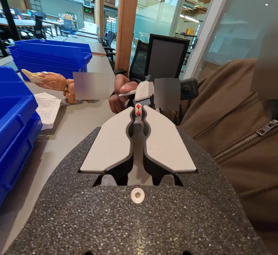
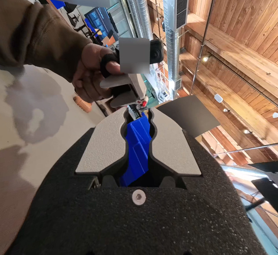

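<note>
My left gripper (image 1: 138,110) is shut on a small white piece with red crosses (image 1: 138,109), held above the table. A grey part (image 1: 138,120) hangs under the piece. My right gripper (image 1: 142,97), held in a hand (image 1: 120,87), faces the left gripper tip to tip, just beyond the piece. In the right wrist view my right gripper (image 2: 138,110) is open, with its jaws a little apart. The left gripper (image 2: 139,99) shows sideways just beyond its tips. The white and red piece (image 2: 141,102) sits at the left gripper's tip, with a small dark part below it.
Blue bins (image 1: 49,55) stand stacked at the back left, and another blue bin (image 1: 15,120) is close on the left. An orange brick-built figure (image 1: 49,81) and a paper sheet (image 1: 46,111) lie on the grey table (image 1: 84,117). A wooden post (image 1: 126,22) and a black chair (image 1: 164,58) stand behind. A brown jacket (image 1: 225,120) is at the right. Less than 4 cm separates the two grippers' tips.
</note>
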